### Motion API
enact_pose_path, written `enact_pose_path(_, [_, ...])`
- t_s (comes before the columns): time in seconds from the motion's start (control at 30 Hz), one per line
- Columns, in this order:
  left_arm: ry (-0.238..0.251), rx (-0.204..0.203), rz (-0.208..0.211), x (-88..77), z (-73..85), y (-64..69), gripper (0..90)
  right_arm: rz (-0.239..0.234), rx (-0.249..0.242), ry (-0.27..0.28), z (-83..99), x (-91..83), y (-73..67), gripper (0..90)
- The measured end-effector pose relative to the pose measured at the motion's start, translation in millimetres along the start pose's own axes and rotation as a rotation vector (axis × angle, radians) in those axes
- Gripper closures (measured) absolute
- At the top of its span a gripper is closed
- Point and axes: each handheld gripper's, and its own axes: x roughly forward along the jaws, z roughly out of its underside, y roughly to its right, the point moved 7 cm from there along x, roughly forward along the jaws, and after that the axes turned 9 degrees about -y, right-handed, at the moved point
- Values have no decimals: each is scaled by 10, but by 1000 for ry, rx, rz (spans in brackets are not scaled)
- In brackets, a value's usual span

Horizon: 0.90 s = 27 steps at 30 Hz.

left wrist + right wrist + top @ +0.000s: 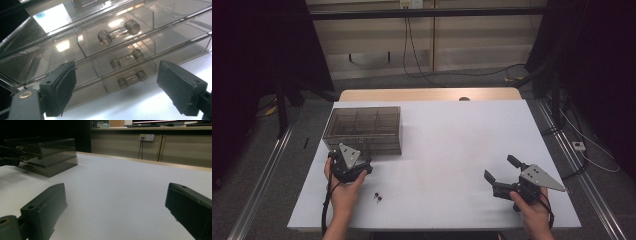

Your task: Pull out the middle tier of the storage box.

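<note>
The smoky transparent acrylic drawer box [364, 129] stands on the white table [447, 150], toward its far left part, and everything else sits in relation to it. The left gripper [357, 161] is right in front of the box's near face, jaws spread and empty, aimed at the stack of three drawers; the lowest clear bar handle [132, 78] lies between the jaws but beyond them, untouched, which suggests the gripper is lined up to pinch that handle and pull its drawer out. The right gripper [502, 173] waits well to the right of the box, jaws wide apart with nothing in them, probably kept out of the way. Two small dark beads [377, 196] lie near the box's front, perhaps meant for a drawer.
</note>
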Motion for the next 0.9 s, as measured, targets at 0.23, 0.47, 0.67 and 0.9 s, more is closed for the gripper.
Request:
enact_pose_path(0.23, [3, 64, -16, -17, -2, -13, 193, 0, -1, -3, 4, 1, -3, 29])
enact_pose_path(0.47, [-4, 111, -33, 0, 10, -24, 219, 2, -1, 0, 0, 1, 2, 30])
enact_pose_path(0.67, [-15, 147, -38, -1, 22, -19, 243, 3, -7, 1, -3, -3, 6, 30])
enact_pose_path(0.9, [-11, 201, -70, -17, 29, -46, 265, 1, -7, 1, -1, -1, 3, 29])
